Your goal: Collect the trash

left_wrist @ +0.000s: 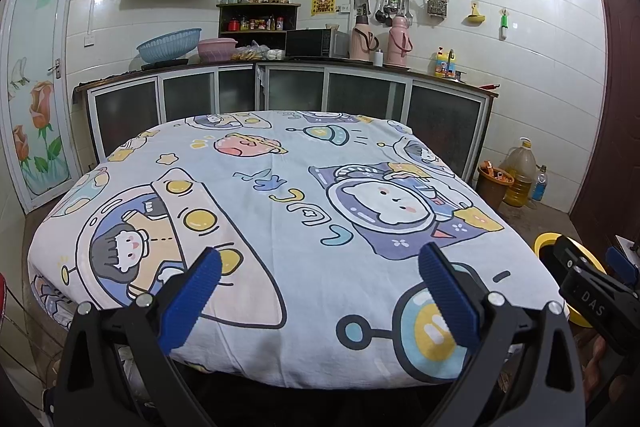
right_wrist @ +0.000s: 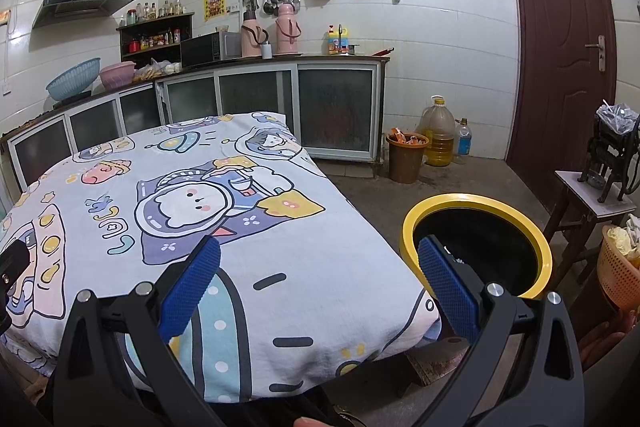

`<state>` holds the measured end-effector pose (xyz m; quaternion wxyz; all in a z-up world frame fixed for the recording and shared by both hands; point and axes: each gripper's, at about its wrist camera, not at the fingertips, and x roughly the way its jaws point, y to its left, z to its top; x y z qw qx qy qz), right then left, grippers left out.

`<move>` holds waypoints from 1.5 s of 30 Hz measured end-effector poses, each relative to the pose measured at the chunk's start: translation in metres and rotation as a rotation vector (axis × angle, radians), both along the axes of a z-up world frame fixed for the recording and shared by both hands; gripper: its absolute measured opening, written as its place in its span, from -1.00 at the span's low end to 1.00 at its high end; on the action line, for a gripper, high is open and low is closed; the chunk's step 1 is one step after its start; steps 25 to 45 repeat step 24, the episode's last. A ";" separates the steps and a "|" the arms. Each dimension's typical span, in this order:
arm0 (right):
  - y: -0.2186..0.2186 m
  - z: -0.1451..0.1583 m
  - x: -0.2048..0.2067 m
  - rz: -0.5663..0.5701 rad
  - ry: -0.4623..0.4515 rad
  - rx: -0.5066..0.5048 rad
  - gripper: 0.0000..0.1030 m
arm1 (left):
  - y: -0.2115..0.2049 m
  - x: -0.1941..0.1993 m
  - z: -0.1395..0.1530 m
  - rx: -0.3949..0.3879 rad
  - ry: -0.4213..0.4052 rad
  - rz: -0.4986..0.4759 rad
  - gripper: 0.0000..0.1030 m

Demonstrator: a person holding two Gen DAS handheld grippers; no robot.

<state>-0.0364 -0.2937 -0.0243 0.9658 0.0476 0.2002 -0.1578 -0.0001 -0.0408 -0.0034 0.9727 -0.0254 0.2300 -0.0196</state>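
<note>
A table covered with a cartoon astronaut cloth fills the left wrist view and shows in the right wrist view. No loose trash shows on the cloth. A black bin with a yellow rim stands on the floor at the table's right side; its rim shows in the left wrist view. My left gripper is open and empty over the near edge of the table. My right gripper is open and empty over the table's near right corner, its right finger in front of the bin.
A brown bucket with orange wrappers, a large oil jug and a bottle stand by the counter. A wooden stool with a black machine and an orange basket stand at the right. A dark red door is behind.
</note>
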 end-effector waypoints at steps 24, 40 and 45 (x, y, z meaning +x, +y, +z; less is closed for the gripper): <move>0.000 0.000 0.000 0.001 0.004 0.003 0.85 | 0.000 0.000 -0.001 -0.016 -0.002 -0.006 0.85; 0.000 0.000 0.000 0.001 0.004 0.003 0.85 | 0.000 0.000 -0.001 -0.016 -0.002 -0.006 0.85; 0.000 0.000 0.000 0.001 0.004 0.003 0.85 | 0.000 0.000 -0.001 -0.016 -0.002 -0.006 0.85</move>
